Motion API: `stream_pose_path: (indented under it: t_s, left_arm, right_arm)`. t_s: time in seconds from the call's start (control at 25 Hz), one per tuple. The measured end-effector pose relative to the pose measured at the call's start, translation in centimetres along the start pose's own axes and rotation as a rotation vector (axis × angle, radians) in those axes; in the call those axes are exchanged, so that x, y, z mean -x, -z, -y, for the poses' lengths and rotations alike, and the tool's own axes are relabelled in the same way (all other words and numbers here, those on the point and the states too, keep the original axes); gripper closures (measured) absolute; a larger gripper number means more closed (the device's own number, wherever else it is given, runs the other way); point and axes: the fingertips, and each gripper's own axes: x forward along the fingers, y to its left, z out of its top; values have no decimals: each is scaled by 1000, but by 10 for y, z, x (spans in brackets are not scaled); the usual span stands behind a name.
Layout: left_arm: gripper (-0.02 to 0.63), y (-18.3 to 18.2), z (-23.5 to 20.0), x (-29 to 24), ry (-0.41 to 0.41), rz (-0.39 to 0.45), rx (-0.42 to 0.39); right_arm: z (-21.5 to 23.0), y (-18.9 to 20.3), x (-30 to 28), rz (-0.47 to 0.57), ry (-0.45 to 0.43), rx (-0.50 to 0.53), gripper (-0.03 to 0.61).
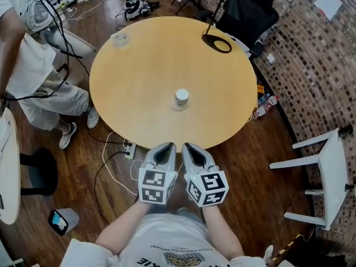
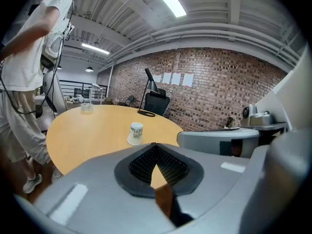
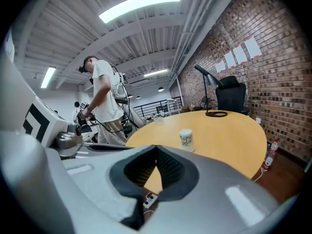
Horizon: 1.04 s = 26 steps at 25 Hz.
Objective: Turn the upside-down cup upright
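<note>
**Claws shut and empty, cup waiting mid-table**

Both the left gripper and the right gripper sit side by side just off the near edge of the round wooden table. Each has its jaws pressed together with nothing between them. The paper cup stands alone near the table's middle, mouth down, with its wider rim flat on the wood, well apart from both claws. It looks light and thin-walled, so it would likely skid on the smooth top if nudged and dent under a hard squeeze. A sensible hold is across the side wall about halfway up, closed gently. A clear tumbler and a black lamp base sit near the far edge.
</note>
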Motion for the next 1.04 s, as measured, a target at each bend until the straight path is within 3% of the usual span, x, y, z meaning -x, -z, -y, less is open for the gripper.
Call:
stream_pose_path:
  t_s: [0.64,1.04]
  left_arm:
    - [612,28,106,61,-48,26,-59]
    - [611,46,131,108,-67,36,-55]
  right_arm:
    - [-1,31,113,-2,-51,47,575]
    - [-25,52,154,-5,-67,54,575]
